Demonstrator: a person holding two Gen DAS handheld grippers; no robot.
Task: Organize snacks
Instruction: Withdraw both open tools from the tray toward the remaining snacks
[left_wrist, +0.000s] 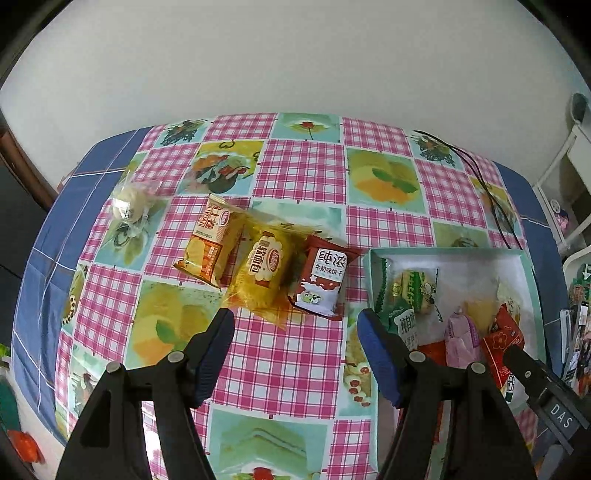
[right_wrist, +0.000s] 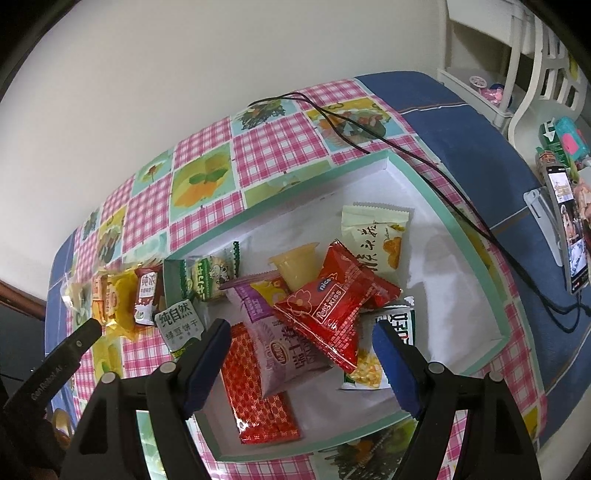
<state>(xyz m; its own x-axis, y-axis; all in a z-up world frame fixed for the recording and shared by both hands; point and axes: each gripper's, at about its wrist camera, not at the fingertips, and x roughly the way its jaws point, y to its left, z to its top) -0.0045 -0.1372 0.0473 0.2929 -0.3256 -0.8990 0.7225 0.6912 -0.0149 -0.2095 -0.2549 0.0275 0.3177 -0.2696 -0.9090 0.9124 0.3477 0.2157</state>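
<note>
Three snacks lie in a row on the checked tablecloth in the left wrist view: an orange pack (left_wrist: 208, 245), a yellow bread pack (left_wrist: 264, 275) and a red-brown milk biscuit pack (left_wrist: 325, 282). A clear-wrapped round pastry (left_wrist: 129, 208) sits apart at the far left. My left gripper (left_wrist: 295, 317) hovers open just short of the row, nothing between its fingers. A white box with a teal rim (right_wrist: 436, 192) holds several snacks, among them a red pack (right_wrist: 328, 306), a purple pack (right_wrist: 273, 343) and a jelly cup (right_wrist: 295, 266). Above them my right gripper (right_wrist: 301, 328) stands open, gripping nothing.
A black cable (right_wrist: 369, 136) runs across the table behind and to the right of the box. A phone on a stand (right_wrist: 565, 229) is at the right edge, with a white shelf (right_wrist: 517, 74) beyond. A pale wall backs the table.
</note>
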